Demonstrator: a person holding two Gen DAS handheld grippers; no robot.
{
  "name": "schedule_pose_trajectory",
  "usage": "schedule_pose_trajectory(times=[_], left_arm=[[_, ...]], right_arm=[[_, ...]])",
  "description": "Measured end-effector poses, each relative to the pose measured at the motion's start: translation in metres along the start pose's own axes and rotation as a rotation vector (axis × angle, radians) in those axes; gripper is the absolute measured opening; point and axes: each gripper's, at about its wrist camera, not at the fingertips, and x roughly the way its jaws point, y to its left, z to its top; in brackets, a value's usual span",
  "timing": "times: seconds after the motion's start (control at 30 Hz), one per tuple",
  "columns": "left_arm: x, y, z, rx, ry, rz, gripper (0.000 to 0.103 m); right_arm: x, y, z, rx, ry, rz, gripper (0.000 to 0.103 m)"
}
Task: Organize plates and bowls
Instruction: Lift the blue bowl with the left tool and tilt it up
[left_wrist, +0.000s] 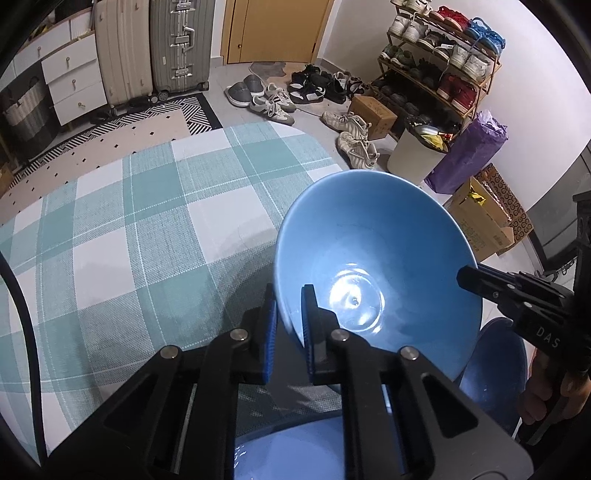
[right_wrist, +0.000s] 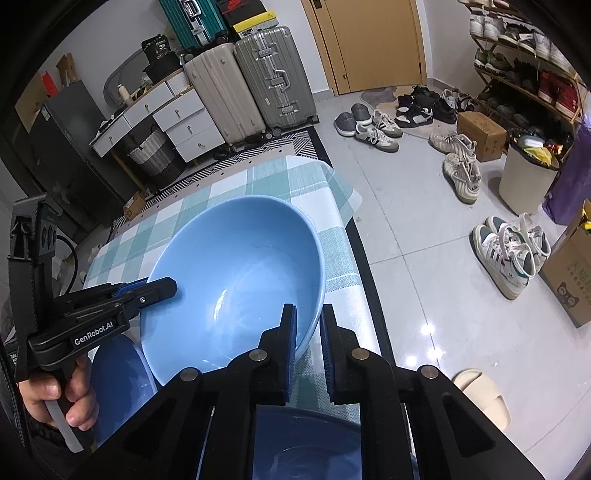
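Note:
A light blue bowl hangs tilted above the checked tablecloth, held at two opposite sides of its rim. My left gripper is shut on the near rim in the left wrist view, and its tip shows at the bowl's left edge in the right wrist view. My right gripper is shut on the bowl's rim at the lower right; its tip bites the right edge. A darker blue dish lies below the bowl. Another blue dish lies under the grippers, mostly hidden.
The table carries a teal and white checked cloth. Its far and right edges drop to a grey tiled floor with scattered shoes, a white bin, cardboard boxes and suitcases. A hand holds the left gripper's handle.

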Motion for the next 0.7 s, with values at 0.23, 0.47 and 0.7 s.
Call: schedule_pose_trajectory(times=[0.23, 0.47, 0.7], left_arm=[[-0.017, -0.005, 0.003, 0.008, -0.045, -0.005, 0.009], [-0.043, -0.016, 0.0, 0.023, -0.082, -0.011, 0.009], [-0.083, -0.031, -0.005, 0.038, -0.127, -0.011, 0.009]], right_arm=[[-0.014, 0.002, 0.001, 0.0, -0.034, -0.002, 0.013], [-0.034, 0.004, -0.002, -0.007, -0.069, -0.006, 0.013], [-0.067, 0.012, -0.005, -0.024, -0.117, -0.006, 0.013]])
